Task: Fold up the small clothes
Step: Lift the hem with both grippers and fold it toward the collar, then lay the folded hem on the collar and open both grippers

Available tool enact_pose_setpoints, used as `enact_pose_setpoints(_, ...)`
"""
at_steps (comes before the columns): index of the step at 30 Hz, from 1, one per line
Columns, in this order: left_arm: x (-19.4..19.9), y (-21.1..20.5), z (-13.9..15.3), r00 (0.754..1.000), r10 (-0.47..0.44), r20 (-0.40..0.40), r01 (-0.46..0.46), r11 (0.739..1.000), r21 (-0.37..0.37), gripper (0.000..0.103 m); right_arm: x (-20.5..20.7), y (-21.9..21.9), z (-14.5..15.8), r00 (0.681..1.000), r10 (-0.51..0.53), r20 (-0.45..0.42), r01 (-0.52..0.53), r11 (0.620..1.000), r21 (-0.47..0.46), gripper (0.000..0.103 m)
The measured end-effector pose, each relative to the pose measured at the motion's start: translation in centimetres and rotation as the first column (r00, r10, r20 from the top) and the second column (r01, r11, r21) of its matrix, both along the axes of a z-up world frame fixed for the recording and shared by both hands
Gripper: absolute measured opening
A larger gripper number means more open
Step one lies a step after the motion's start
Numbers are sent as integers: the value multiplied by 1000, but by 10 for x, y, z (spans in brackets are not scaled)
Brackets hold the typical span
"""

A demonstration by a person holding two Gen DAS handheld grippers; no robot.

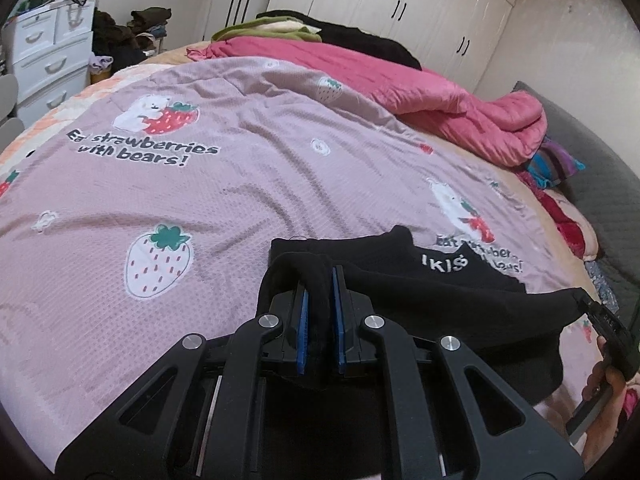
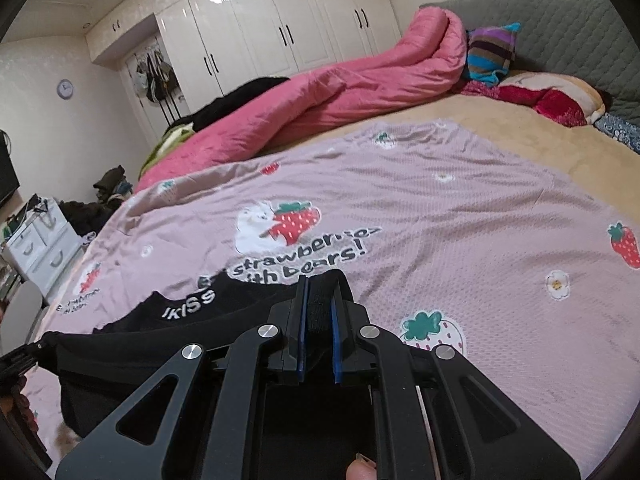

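Note:
A small black garment (image 1: 460, 304) with white lettering hangs stretched between my two grippers, just above the pink strawberry bedspread (image 1: 240, 200). My left gripper (image 1: 320, 280) is shut on one end of the garment's edge. My right gripper (image 2: 319, 290) is shut on the other end of the black garment (image 2: 152, 344). The right gripper also shows at the right edge of the left wrist view (image 1: 600, 312), and the left gripper at the left edge of the right wrist view (image 2: 24, 354). The far part of the garment rests on the bedspread (image 2: 440, 220).
A rolled pink quilt (image 1: 440, 92) lies along the far side of the bed, with dark clothes behind it. A striped cushion (image 2: 490, 52) and red pillow (image 2: 556, 104) sit by the grey headboard (image 2: 560, 20). White drawers (image 1: 48, 56) and wardrobes (image 2: 280, 20) stand beyond.

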State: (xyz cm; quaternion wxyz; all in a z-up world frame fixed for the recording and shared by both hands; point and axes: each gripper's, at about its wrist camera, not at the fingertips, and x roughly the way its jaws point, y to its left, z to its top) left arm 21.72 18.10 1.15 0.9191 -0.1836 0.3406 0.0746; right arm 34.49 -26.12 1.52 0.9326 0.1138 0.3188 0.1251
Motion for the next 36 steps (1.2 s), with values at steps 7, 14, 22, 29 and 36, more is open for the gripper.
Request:
enact_pose_setpoints(7,16,4,-17,1000,-9,-26,9,1000,-4,8,14,9,-20,999,20,-41,-22,998,-62,16)
enact_pose_setpoints(14,-3,8,-1,1000,25,17,-25,1000,-7,24,-1,3,-14,1000,6,-16,-7,997,-73,40)
enact_pose_setpoints(22,-34,-26,17,995,-89,40,87,994,66,21,-33,16,-1,994,109,-1,-108,987,-121,18)
enact_pose_setpoints(29,-35,-83,-15,963,-249,-107,259,961,93,10,-46,53,-28,976,175,-127,-197,963,-186,17)
enact_pose_setpoints(36,-22,-92,-46,954,-217,-209,256,949,182,11,-33,75,-54,963,183,-198,-228,946,-233,17)
